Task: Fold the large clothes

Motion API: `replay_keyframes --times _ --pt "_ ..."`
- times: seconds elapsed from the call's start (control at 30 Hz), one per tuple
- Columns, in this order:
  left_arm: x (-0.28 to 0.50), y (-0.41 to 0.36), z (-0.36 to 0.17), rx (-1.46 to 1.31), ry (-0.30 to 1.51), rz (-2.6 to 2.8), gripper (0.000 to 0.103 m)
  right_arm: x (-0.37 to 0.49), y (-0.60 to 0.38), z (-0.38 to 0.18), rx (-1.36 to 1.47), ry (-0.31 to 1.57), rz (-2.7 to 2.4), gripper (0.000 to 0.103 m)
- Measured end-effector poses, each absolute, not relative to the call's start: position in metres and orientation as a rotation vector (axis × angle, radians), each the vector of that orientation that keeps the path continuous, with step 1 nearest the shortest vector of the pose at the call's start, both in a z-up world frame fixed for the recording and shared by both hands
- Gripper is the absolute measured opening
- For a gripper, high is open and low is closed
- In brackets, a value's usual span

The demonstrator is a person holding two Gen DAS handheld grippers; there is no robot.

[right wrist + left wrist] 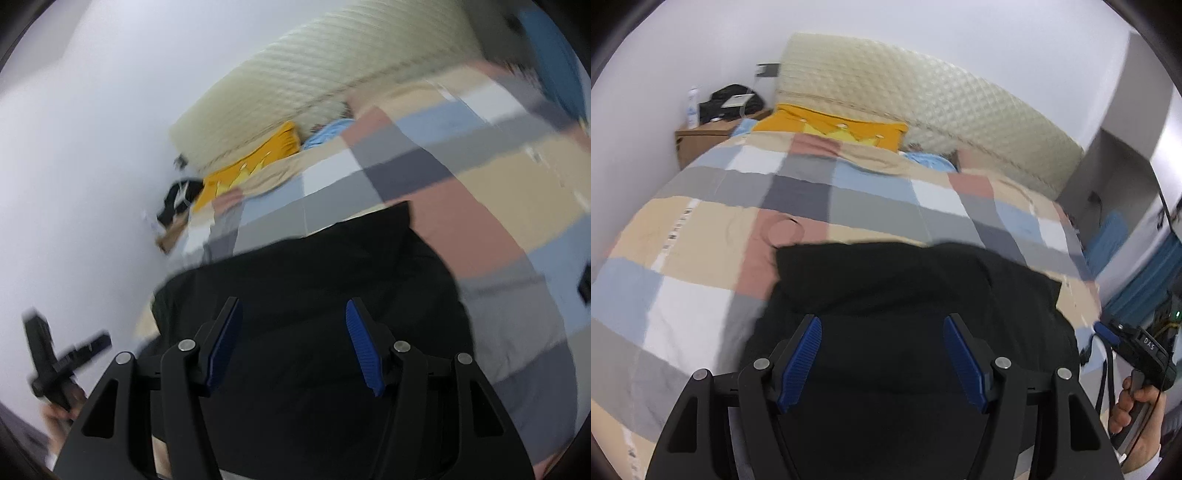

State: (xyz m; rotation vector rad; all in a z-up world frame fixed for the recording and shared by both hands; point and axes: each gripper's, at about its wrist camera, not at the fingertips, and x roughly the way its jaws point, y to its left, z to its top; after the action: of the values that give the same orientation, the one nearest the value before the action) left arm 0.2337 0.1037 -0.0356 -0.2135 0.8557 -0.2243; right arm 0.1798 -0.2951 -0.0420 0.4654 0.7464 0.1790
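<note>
A black garment (916,295) lies bunched on the checked bedspread (701,229) near the bed's front edge. My left gripper (882,325) hovers above it, open and empty, blue pads spread wide. My right gripper (293,310) is also open and empty above the same black garment (314,280); that view is tilted and blurred. The right gripper also shows at the right edge of the left wrist view (1108,332), held in a hand. The left gripper shows blurred at the lower left of the right wrist view (62,362).
A padded cream headboard (942,107) stands at the far end. A yellow pillow (831,127) and a blue pillow (927,160) lie against it. A wooden nightstand (701,138) with dark items stands at the far left. Blue items (1108,232) lie beside the bed's right edge.
</note>
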Motion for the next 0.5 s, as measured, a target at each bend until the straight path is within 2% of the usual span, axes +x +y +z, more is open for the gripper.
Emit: replay_keyframes --times 0.23,0.5 --pt "0.244 0.064 -0.070 -0.092 0.803 -0.189 0.068 0.192 -0.246 -0.074 0.219 0.742 0.203 0.060" --pt "0.278 0.049 -0.100 -0.062 0.812 -0.152 0.068 0.226 -0.232 -0.106 0.169 0.740 0.185 0.060"
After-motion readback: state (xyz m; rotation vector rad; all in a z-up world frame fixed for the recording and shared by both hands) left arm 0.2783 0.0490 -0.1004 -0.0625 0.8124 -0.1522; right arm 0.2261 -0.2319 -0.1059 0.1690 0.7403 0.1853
